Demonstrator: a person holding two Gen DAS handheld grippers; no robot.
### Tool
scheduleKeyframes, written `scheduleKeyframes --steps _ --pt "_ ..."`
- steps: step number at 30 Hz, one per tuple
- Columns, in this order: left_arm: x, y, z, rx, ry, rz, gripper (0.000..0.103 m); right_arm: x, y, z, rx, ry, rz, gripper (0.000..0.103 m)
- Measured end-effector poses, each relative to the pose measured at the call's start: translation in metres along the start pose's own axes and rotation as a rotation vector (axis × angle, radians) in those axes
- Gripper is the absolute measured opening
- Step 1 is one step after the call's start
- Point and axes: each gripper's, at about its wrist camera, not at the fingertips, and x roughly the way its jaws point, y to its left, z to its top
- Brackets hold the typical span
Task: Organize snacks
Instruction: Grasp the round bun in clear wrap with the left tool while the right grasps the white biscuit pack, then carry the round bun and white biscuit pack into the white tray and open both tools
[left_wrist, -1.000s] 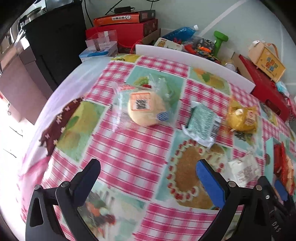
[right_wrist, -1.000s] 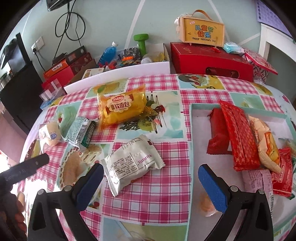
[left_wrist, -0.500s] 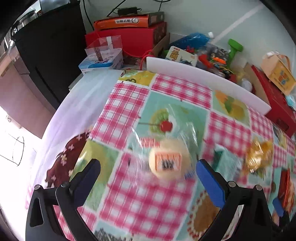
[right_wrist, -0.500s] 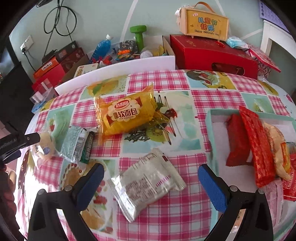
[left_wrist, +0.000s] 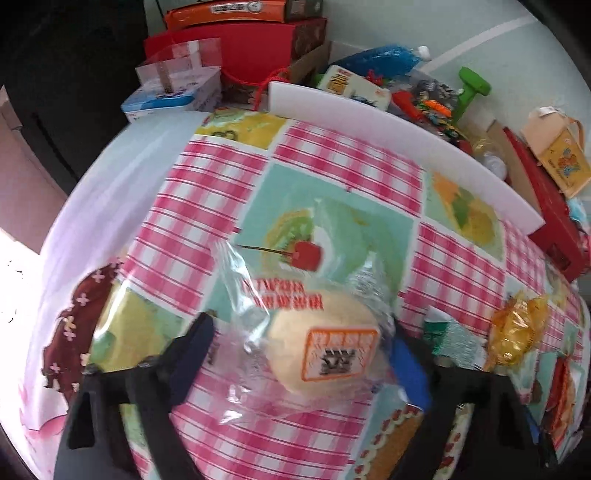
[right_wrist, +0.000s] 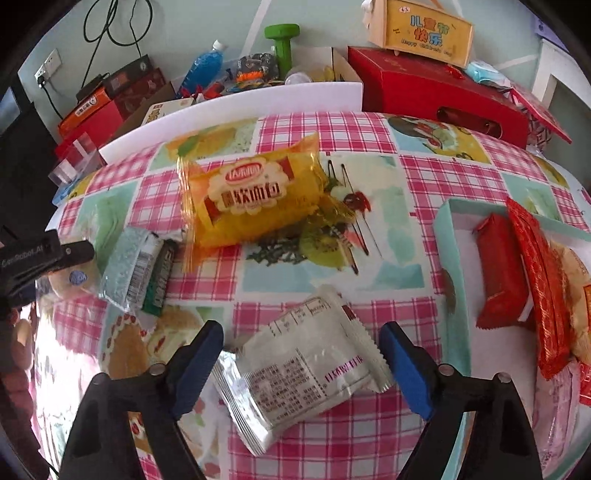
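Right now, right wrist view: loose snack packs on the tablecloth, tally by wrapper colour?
Yellow bread pack: 1
White pack: 1
Green pack: 1
Clear-wrapped bun: 1, mostly hidden
Total: 4

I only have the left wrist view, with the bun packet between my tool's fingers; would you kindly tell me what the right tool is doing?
Observer: The right tool is open and straddles a white packet that lies flat on the tablecloth.
Operator: Thank you. Is there a container for the snacks on that side?
Observer: Yes, a teal-walled tray sits to the right of that packet, and it already holds several snacks, two red packets among them.
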Motion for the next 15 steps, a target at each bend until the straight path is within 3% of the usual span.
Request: scheduleKeyframes --steps 8,15 --pt "-0.009 -0.008 -0.025 -0.017 -0.007 -0.005 0.074 -0.012 -0.004 -0.023 -0.052 0.0 0.019 0.087" --pt "-0.025 -0.001 -0.073 -0.14 0.0 -0.037 0.074 -0.021 -0.01 -0.046 -0.106 0.012 0.044 0.087"
